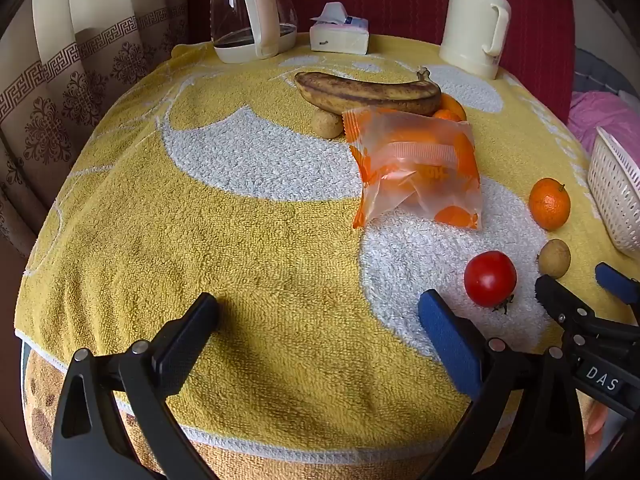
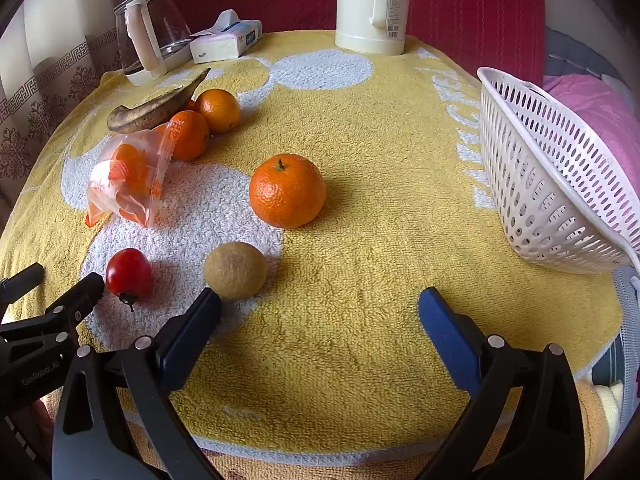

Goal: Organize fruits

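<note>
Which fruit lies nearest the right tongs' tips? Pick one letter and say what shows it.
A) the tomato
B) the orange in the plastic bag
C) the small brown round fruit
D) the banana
C: in the right wrist view the small brown round fruit sits just past the tip of one finger of the open right tongs; the tomato lies farther left.

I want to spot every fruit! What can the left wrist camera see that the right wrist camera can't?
Only the left wrist view shows a small round tan fruit tucked under the brown-spotted banana. Only the right wrist view shows two bare orange tangerines behind the orange plastic bag, and more of the white slotted plastic basket. Both show the small red tomato, the lone orange tangerine and the yellow towel.
</note>
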`<action>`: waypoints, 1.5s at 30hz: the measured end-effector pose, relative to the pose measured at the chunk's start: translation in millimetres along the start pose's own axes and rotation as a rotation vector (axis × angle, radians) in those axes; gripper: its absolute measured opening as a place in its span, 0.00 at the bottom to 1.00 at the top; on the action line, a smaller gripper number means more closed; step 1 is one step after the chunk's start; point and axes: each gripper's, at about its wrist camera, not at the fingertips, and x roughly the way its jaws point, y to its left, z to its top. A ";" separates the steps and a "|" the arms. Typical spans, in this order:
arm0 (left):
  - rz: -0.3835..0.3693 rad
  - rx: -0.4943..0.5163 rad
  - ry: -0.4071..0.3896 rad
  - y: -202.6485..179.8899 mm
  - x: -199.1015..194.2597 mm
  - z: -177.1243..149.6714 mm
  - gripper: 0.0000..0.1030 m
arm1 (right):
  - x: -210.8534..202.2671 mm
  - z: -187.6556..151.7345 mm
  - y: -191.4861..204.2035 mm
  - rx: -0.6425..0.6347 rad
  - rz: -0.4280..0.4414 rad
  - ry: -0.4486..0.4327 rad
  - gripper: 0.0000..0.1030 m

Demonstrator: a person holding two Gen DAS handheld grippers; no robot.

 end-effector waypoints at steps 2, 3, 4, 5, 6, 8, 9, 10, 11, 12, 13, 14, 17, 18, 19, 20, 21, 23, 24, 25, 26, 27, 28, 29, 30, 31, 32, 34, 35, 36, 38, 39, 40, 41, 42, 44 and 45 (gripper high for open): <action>-0.002 -0.001 0.000 -0.4 -0.2 -0.2 0.95 | 0.0 0.0 0.1 -0.001 -0.001 0.000 0.98; -0.004 -0.002 0.000 -0.7 -0.4 -0.3 0.95 | -0.1 0.0 0.1 -0.001 -0.001 0.000 0.98; -0.006 -0.003 0.001 -1.1 -0.6 -0.4 0.95 | -0.1 -0.1 0.1 -0.001 -0.002 0.000 0.98; -0.008 -0.004 0.000 -1.5 -0.8 -0.6 0.95 | -0.1 -0.1 0.1 -0.001 -0.001 0.000 0.98; -0.009 -0.004 0.000 -2.3 -1.1 -0.8 0.95 | -0.1 -0.1 0.1 -0.001 -0.001 0.000 0.98; -0.013 -0.009 0.002 2.9 4.1 1.7 0.95 | -0.1 -0.2 0.1 -0.001 0.000 0.000 0.98; -0.012 -0.009 0.003 2.4 4.2 1.6 0.95 | -0.1 -0.2 0.2 -0.001 -0.001 0.000 0.98; -0.011 -0.009 0.003 2.3 4.7 1.8 0.95 | -0.2 -0.3 0.2 -0.001 0.000 0.000 0.98; -0.010 -0.008 0.003 2.0 5.2 2.0 0.95 | -0.2 -0.3 0.2 -0.001 0.001 0.000 0.98; -0.009 -0.007 0.003 1.6 5.7 2.2 0.95 | -0.2 -0.4 0.2 0.000 0.000 0.000 0.98; -0.008 -0.006 0.003 1.0 6.2 2.4 0.95 | -0.2 -0.4 0.3 0.000 0.001 0.000 0.98; -0.015 -0.012 0.003 4.0 3.6 0.9 0.95 | -0.2 -0.5 0.3 0.000 0.001 0.000 0.98; -0.012 -0.010 0.003 5.3 4.8 1.1 0.95 | -0.2 -0.6 0.3 0.001 0.002 0.000 0.98; -0.012 -0.009 0.003 2.5 2.7 1.7 0.95 | -0.1 -0.6 -0.4 0.001 0.004 0.000 0.98; -0.012 -0.009 0.002 0.8 0.8 1.4 0.95 | 0.0 -0.7 -0.9 0.001 0.004 0.000 0.98; -0.012 -0.009 0.002 1.0 0.8 1.4 0.95 | 0.0 -0.7 -1.4 0.001 0.005 0.000 0.98; -0.011 -0.008 0.002 0.6 0.8 1.4 0.95 | -2.1 -1.1 0.4 0.002 0.006 0.000 0.98; -0.012 -0.008 0.002 0.2 0.4 1.3 0.95 | -0.6 0.1 -1.9 0.003 0.009 0.000 0.98; -0.012 -0.008 0.002 0.0 0.4 1.4 0.95 | -0.6 0.0 -1.6 0.004 0.010 -0.001 0.98; -0.012 -0.008 0.002 -0.6 0.4 1.6 0.95 | 0.0 -0.3 -1.2 0.005 0.011 -0.001 0.98; -0.011 -0.008 0.002 0.1 0.5 1.3 0.95 | -0.4 -0.3 -1.0 0.006 0.013 -0.002 0.98; -0.012 -0.008 0.002 -0.1 0.4 1.4 0.95 | -1.6 -0.9 -1.2 0.007 0.015 -0.003 0.98; -0.013 -0.009 0.002 0.5 0.5 1.4 0.95 | -0.9 -0.7 -3.5 0.011 0.021 -0.005 0.98; -0.013 -0.009 0.002 0.5 0.5 1.3 0.95 | -1.4 -0.9 -4.2 0.014 0.026 -0.006 0.98; -0.013 -0.010 0.002 0.3 0.4 1.3 0.95 | -1.5 -0.8 -4.4 0.016 0.028 -0.007 0.98; -0.013 -0.009 0.002 0.2 0.5 1.3 0.95 | -1.7 -1.1 -4.6 0.017 0.030 -0.008 0.98; -0.013 -0.009 0.002 0.3 0.5 1.4 0.95 | -1.9 -1.6 -4.6 0.018 0.031 -0.009 0.98; -0.013 -0.009 0.002 0.0 0.2 1.3 0.95 | -1.8 -2.1 -4.1 0.016 0.031 -0.008 0.98; -0.013 -0.009 0.002 -0.8 0.0 1.4 0.95 | -1.9 -2.3 -3.3 0.012 0.029 -0.007 0.98; -0.014 -0.010 0.002 0.1 0.1 1.3 0.95 | -1.8 -2.5 -2.6 0.008 0.029 -0.006 0.98; -0.016 -0.012 0.002 0.0 -0.3 1.2 0.95 | -2.2 -3.1 -2.4 0.007 0.031 -0.006 0.98; -0.018 -0.012 0.002 -0.4 -0.6 1.3 0.95 | -2.6 -3.2 -2.2 0.005 0.032 -0.005 0.98; -0.019 -0.013 0.002 -0.5 -0.9 1.4 0.95 | -2.8 -3.3 -2.2 0.005 0.034 -0.005 0.98; -0.020 -0.014 0.002 -0.6 -1.4 1.2 0.95 | -3.5 -3.8 -2.5 0.004 0.036 -0.006 0.98; -0.020 -0.014 0.002 -1.1 -1.7 1.3 0.95 | -3.0 -3.4 -2.9 0.004 0.038 -0.006 0.98; -0.024 -0.016 0.002 -0.1 -1.8 1.4 0.95 | -4.2 -3.9 -3.9 0.004 0.045 -0.009 0.98; -0.026 -0.017 0.003 0.4 -2.4 1.5 0.95 | -4.8 -4.1 -4.6 0.007 0.050 -0.011 0.98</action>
